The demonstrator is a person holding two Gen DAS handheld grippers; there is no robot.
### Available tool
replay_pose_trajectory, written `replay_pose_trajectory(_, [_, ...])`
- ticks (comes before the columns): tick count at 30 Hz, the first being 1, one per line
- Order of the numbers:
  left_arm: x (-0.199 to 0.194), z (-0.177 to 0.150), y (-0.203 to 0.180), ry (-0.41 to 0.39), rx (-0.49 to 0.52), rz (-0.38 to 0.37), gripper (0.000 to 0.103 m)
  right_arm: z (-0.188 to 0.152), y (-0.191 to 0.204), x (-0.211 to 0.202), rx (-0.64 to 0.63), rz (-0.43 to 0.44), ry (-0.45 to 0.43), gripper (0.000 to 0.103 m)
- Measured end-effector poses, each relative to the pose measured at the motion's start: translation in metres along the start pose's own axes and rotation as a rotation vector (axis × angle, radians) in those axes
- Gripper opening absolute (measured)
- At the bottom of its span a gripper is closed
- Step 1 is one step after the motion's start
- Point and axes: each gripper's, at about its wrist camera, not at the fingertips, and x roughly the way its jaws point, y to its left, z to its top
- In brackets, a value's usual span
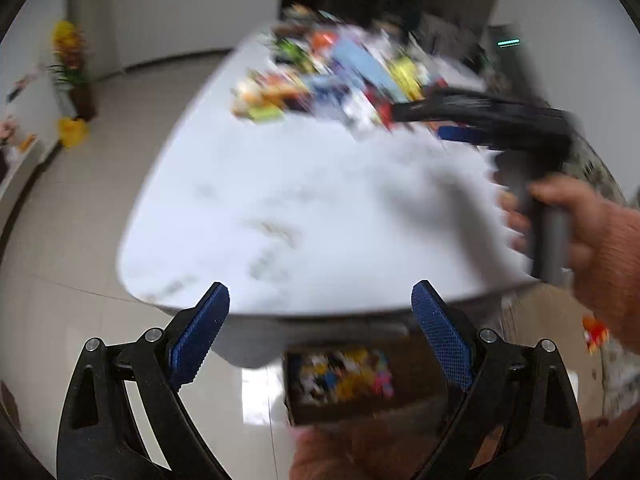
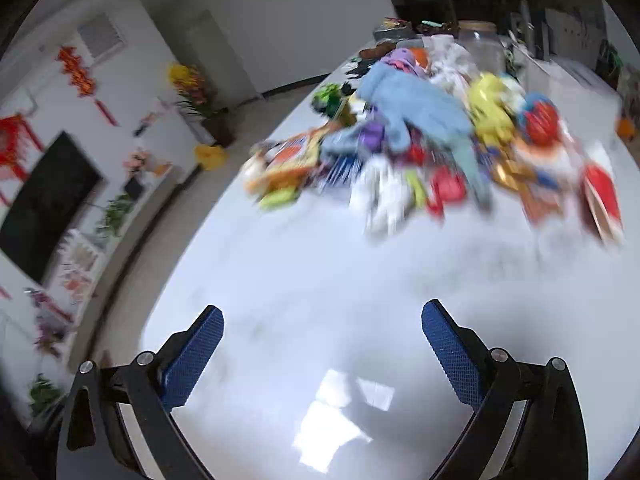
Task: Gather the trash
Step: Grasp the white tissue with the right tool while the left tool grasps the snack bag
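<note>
A blurred heap of colourful trash and wrappers (image 2: 420,148) lies on the far half of a white table (image 2: 320,300); it also shows in the left wrist view (image 1: 340,80). My left gripper (image 1: 320,320) is open and empty, held off the table's near edge above the floor. My right gripper (image 2: 322,344) is open and empty above the bare near part of the table. The right gripper also shows in the left wrist view (image 1: 460,120), held by a hand at the right, close to the heap.
A brown box (image 1: 344,380) with colourful trash in it stands on the floor under the table's near edge. A clear jar (image 2: 480,44) stands behind the heap. A plant with yellow flowers (image 1: 70,64) and a TV (image 2: 44,200) are along the left wall.
</note>
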Motion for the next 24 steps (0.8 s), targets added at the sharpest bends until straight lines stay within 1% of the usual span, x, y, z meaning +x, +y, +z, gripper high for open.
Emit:
replay_pose_trajectory(1, [-0.003,0.003,0.005,-0.008,-0.013,0.016,0.09,0.013,0.004,0.012,-0.011,-0.036,0.003,0.098])
replay_pose_trajectory(2, [-0.006,0.008,0.008,-0.017,-0.025,0.041,0.09,0.029,0.007,0.033,-0.031,-0.089,0.01,0.098])
replay_pose_trajectory(3, [-0.01,0.011,0.012,-0.031,-0.04,0.07,0.09,0.037,0.009,0.051,-0.047,-0.13,0.02,0.097])
replay_pose_trajectory(4, [-0.012,0.014,0.014,-0.041,-0.045,0.089,0.09,0.051,0.01,0.073,-0.059,-0.19,0.039,0.094])
replay_pose_trajectory(5, [-0.015,0.015,0.017,-0.054,-0.048,0.112,0.09,0.058,0.004,0.09,-0.063,-0.232,0.059,0.093])
replay_pose_trajectory(6, [-0.019,0.022,0.02,-0.06,-0.053,0.129,0.09,0.062,0.004,0.099,-0.071,-0.264,0.076,0.089])
replay_pose_trajectory(7, [-0.019,0.026,0.024,-0.053,-0.058,0.155,0.09,0.068,0.002,0.116,-0.091,-0.326,0.111,0.071])
replay_pose_trajectory(8, [-0.016,0.025,0.028,-0.046,-0.061,0.167,0.09,0.069,-0.004,0.127,-0.106,-0.362,0.139,0.057])
replay_pose_trajectory(9, [-0.012,0.029,0.033,-0.03,-0.069,0.189,0.09,0.069,-0.009,0.132,-0.111,-0.385,0.159,0.033])
replay_pose_trajectory(10, [-0.007,0.028,0.037,-0.016,-0.075,0.204,0.09,0.068,-0.014,0.13,-0.089,-0.373,0.168,0.034])
replay_pose_trajectory(12, [0.004,0.033,0.046,0.008,-0.091,0.208,0.09,0.06,-0.02,0.108,-0.049,-0.31,0.126,0.034])
replay_pose_trajectory(14, [0.019,0.042,0.058,0.017,-0.112,0.184,0.09,0.049,-0.02,0.077,-0.066,-0.284,0.082,0.034])
replay_pose_trajectory(16, [0.039,0.056,0.067,0.022,-0.127,0.144,0.09,0.031,-0.019,0.044,-0.071,-0.233,0.052,0.034])
replay_pose_trajectory(18, [0.071,0.077,0.076,0.036,-0.147,0.105,0.09,0.013,-0.02,0.013,-0.076,-0.208,0.033,0.034])
replay_pose_trajectory(21, [0.113,0.106,0.086,0.066,-0.171,0.098,0.09,-0.024,-0.019,-0.031,-0.059,-0.172,0.037,0.036])
replay_pose_trajectory(23, [0.152,0.133,0.089,0.091,-0.157,0.095,0.09,-0.049,-0.017,-0.051,-0.045,-0.165,0.042,0.036])
replay_pose_trajectory(24, [0.164,0.142,0.09,0.1,-0.152,0.086,0.09,-0.057,-0.016,-0.059,-0.036,-0.165,0.044,0.036])
